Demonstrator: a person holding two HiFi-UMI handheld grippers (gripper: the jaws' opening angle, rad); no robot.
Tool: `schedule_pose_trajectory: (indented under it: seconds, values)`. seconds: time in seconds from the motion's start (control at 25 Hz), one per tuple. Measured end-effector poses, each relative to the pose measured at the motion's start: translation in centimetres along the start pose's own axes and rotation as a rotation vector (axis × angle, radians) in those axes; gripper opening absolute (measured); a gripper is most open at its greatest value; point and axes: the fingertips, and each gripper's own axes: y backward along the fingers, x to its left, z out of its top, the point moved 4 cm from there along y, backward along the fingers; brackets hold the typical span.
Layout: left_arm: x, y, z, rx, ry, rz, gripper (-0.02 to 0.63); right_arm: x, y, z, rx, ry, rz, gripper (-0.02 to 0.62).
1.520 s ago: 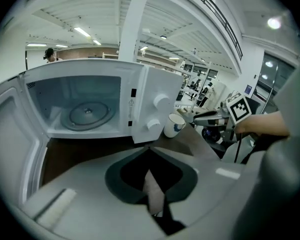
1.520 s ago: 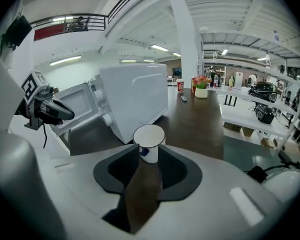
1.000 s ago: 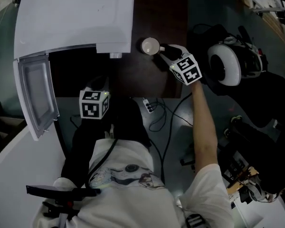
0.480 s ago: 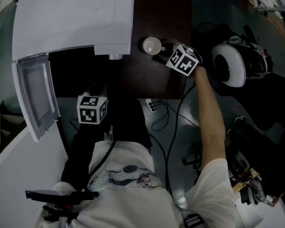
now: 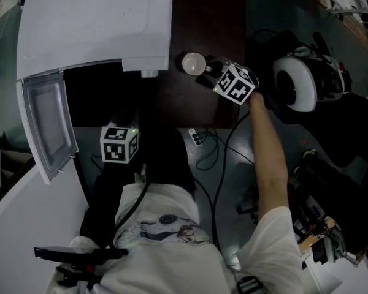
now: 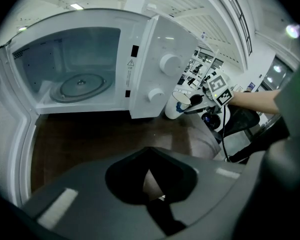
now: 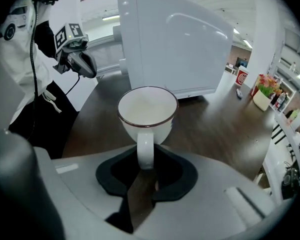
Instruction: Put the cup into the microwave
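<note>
I am working in what looks like a large open test lab, not a home kitchen: a white microwave (image 5: 98, 23) on a dark wooden table (image 5: 202, 17), strip lights (image 6: 77, 6) high above it, a power strip (image 5: 194, 137) and loose cables (image 5: 218, 158) on the floor before it.

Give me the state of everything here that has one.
microwave door, swung open.
microwave, empty inside.
cup, upright, empty, on table.
right gripper, jaws just been closing round the cup's handle; grip unclear.
left gripper, shut, holding nothing.
</note>
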Motion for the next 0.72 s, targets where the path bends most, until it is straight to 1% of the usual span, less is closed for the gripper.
schedule_pose_trajectory:
  seconds: [0.2, 0.4, 0.72]
  values:
    - [-0.1, 0.2, -0.6, 0.002, -0.004, -0.004, -0.002, 1.0, 0.0, -0.1, -0.025, -0.034, 0.002, 0.069]
    - [0.0, 0.4, -0.9, -0.003, -0.007, -0.006, -0.002, 2.1, 0.2, 0.1, -0.034, -0.041, -0.006, 0.067]
    - [-0.1, 0.8, -1.4, -0.007, -0.01, -0.008, -0.002, 4.2, 0.8, 1.0, -0.089, -0.063, -0.01, 0.066]
